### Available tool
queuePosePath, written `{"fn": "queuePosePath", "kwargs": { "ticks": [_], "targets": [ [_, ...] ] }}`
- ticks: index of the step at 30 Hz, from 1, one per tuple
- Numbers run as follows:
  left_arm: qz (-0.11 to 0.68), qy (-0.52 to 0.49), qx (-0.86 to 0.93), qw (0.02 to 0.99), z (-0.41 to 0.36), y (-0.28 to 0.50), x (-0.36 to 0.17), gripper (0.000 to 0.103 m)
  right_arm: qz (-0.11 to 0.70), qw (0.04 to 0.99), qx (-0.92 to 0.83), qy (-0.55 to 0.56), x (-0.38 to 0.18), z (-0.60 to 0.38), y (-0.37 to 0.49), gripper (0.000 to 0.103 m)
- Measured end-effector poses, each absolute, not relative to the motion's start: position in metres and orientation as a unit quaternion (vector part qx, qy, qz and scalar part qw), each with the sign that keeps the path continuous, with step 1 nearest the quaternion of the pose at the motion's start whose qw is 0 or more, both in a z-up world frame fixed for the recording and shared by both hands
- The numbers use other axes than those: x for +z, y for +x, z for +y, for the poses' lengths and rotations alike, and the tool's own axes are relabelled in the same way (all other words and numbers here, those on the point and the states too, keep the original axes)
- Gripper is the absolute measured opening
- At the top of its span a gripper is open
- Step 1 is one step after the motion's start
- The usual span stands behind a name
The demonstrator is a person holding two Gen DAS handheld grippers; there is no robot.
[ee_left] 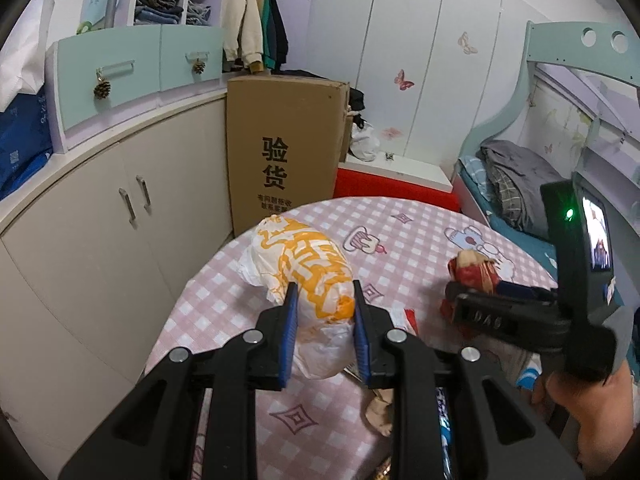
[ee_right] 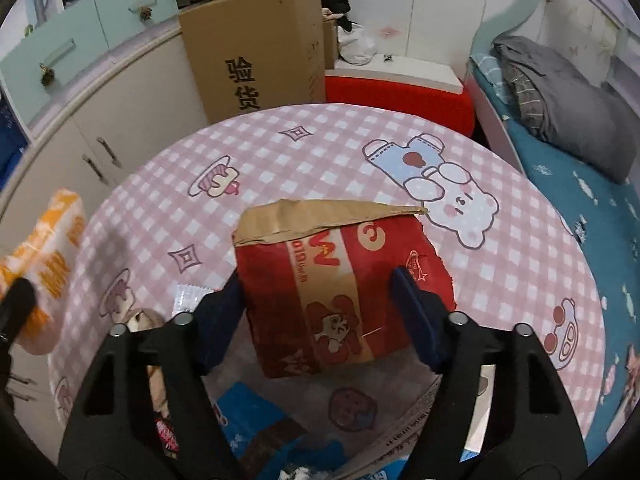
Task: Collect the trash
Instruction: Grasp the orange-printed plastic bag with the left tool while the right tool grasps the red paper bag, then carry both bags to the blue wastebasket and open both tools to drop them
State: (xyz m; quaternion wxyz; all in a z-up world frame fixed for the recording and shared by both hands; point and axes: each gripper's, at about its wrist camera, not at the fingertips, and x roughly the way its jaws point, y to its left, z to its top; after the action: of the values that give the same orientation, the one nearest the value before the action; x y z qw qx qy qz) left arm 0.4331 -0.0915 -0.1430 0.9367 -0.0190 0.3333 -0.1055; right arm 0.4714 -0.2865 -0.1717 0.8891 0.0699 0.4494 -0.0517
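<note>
Trash lies spread on a round table [ee_right: 328, 148] with a pink checked cloth that has cartoon prints. Behind the table stand a tall brown cardboard box [ee_left: 282, 148] with black characters, beige cupboards [ee_left: 92, 220] at the left, and a bed [ee_right: 568, 168] with a blue sheet and a grey blanket at the right.

On the cloth, the biggest piece is a white plastic bag [ee_left: 308, 276] with orange print. It lies near the left edge of the table. The left gripper [ee_left: 322, 300] has the near end of this bag between its blue pads, and the pads press on the plastic from both sides, so the opening is narrow and the bag is gripped. In the right wrist view the same bag shows at the far left, blurred.

More to the middle of the table is a red carton piece [ee_right: 340, 280] with a torn brown flap on top and a cartoon figure on its side. The right gripper [ee_right: 320, 280] has it between its two fingers, with the jaws about half open. The pads are beside the carton's left and right sides; whether they press on it already, I cannot tell for sure.

Near the front edge of the table lie smaller pieces: a blue packet [ee_right: 256, 416], a clear wrapper [ee_right: 188, 296] and a crumpled brown paper [ee_left: 378, 408].
</note>
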Motion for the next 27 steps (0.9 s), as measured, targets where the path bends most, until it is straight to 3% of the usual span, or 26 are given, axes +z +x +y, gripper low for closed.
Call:
{"fn": "queuePosePath", "kwargs": {
  "ticks": [3, 4, 9, 18, 27],
  "targets": [
    [0.335, -0.023, -0.11, 0.936, -0.089, 0.427, -0.14, 0.024, 0.435, 0.897, -0.049, 0.059, -0.159, -0.285, 0.462, 0.049],
    [0.333, -0.024, -0.11, 0.936, -0.087, 0.422, -0.137, 0.024, 0.427, 0.901, -0.048, 0.055, -0.153, -0.284, 0.457, 0.039],
    [0.323, -0.032, -0.111, 0.939, -0.076, 0.403, -0.121, 0.024, 0.396, 0.916, -0.037, 0.059, -0.128, -0.284, 0.439, 0.028],
    [0.296, -0.054, -0.094, 0.949, -0.027, 0.353, -0.089, 0.024, 0.331, 0.94, 0.027, 0.078, -0.069, -0.247, 0.379, 0.026],
    [0.297, -0.096, -0.029, 0.95, 0.077, 0.295, -0.093, 0.024, 0.329, 0.92, 0.207, 0.054, -0.057, -0.095, 0.33, 0.026]
  ]
}}
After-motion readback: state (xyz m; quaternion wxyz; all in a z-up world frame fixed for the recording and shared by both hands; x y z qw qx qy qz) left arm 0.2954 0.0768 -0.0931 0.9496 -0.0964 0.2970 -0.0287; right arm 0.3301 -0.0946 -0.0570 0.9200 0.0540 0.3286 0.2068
